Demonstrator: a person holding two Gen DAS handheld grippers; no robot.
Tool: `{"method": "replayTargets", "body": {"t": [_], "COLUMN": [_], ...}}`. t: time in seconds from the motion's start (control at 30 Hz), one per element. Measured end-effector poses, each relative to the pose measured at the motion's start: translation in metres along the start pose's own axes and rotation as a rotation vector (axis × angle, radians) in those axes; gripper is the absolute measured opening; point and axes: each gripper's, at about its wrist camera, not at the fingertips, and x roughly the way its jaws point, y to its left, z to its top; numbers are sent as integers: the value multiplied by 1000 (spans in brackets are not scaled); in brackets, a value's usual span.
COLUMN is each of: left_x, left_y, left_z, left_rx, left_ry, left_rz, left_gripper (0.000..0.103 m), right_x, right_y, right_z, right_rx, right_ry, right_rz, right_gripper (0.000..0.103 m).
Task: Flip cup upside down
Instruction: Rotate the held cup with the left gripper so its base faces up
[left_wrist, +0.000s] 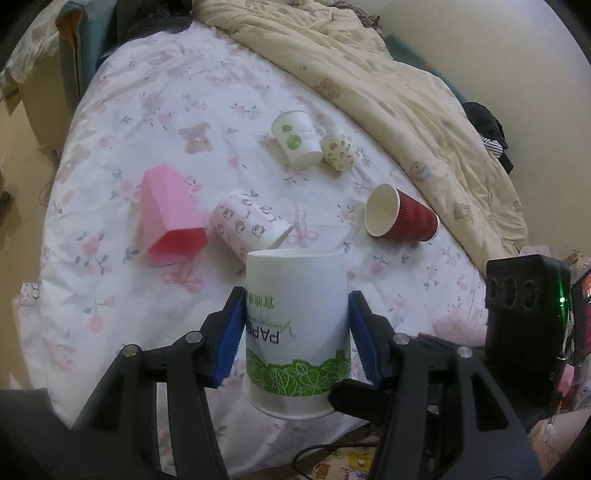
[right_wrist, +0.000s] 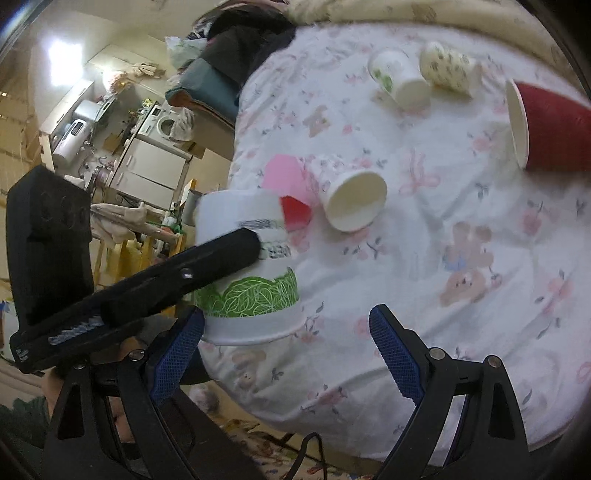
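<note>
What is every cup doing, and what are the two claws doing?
Leaf cup: upside down, held by the left claw.
Right claw: open, empty.
Red cup: on its side.
Pink cup: on its side.
Bear-print cup: on its side.
Tree cup: tipped over.
Dotted cup: tipped over.

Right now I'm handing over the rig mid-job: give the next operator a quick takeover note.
Left gripper: shut on the white cup, already mouth-down at the near edge of the bed; whether its rim touches the sheet is unclear.
Right gripper: open, empty, beside that cup.
Done: cup flipped.
Left: set it down, release, back off.
Five other cups lie on their sides further back, the pink cup and red cup among them.
</note>
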Motion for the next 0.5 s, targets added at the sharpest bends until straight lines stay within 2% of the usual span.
{"method": "replayTargets", "body": {"t": [0.3, 0.5], "left_x": [-4, -5], "left_y": [-3, -5], "left_z": [1, 1], "left_rx": [15, 26], "left_ry": [-6, -5], "left_rz": [-3, -8], "left_gripper": [50, 50], "right_x": [7, 7], "right_y": [-4, -12], "right_z": [0, 2], "right_rx": [-20, -4], "right_ry": [17, 14], "right_rz": [-127, -174], "right_gripper": [93, 93]}}
